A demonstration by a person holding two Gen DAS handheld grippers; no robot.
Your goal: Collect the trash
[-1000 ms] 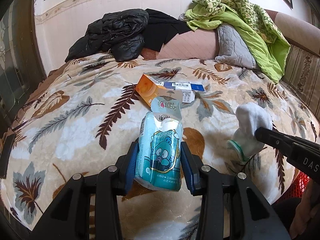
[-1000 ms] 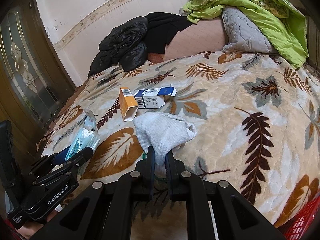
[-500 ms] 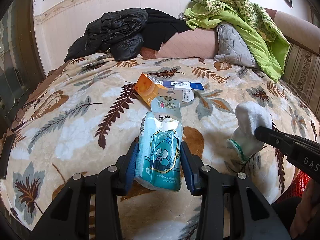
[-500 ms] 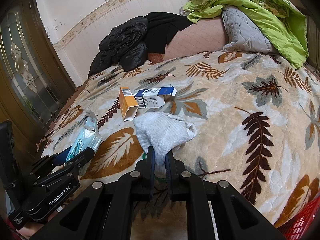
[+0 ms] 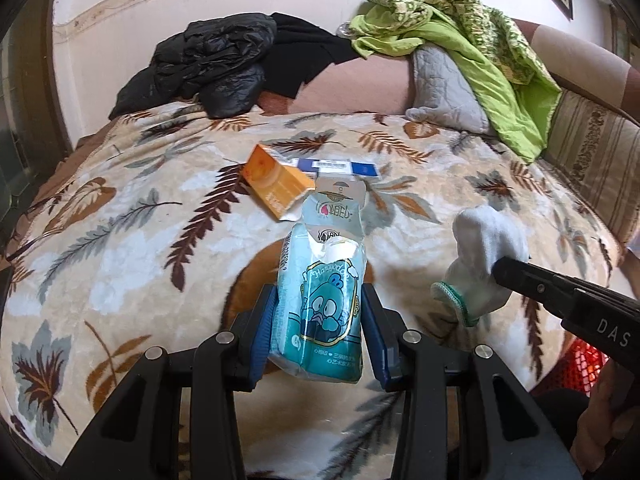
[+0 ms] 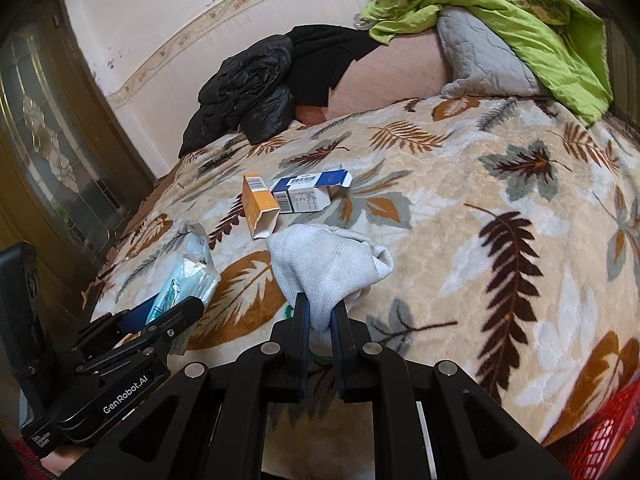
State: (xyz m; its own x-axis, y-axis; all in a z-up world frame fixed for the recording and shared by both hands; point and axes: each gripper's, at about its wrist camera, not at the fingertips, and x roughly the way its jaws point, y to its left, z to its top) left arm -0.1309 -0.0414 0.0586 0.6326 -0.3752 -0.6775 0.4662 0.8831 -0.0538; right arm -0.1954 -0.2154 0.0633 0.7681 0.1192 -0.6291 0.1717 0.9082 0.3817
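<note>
1. Bedroom in a home: bed under a leaf-patterned plush blanket.
2. Grey quilted pillow, green quilt, black puffer jacket heaped at the head.
3. Stained-glass door alongside.

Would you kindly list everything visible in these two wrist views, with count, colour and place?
Torn teal plastic tissue packet: one, teal with a cartoon, clamped in the left gripper.
White knit sock: one, white with a green cuff, pinched by the right gripper.
Orange cardboard box: one, orange, open-ended, lying mid-bed.
Blue and white cardboard box: one, beside the orange box.
Leaf-patterned blanket: one, cream with brown and grey leaves, covering the bed.
Black puffer jacket: one, black, far end.
Grey quilted pillow: one, far right.
Green bedding: one heap, over the pillow.
Red mesh basket: one, bottom right.
Left gripper: black, blue pads.
Right gripper: black.
</note>
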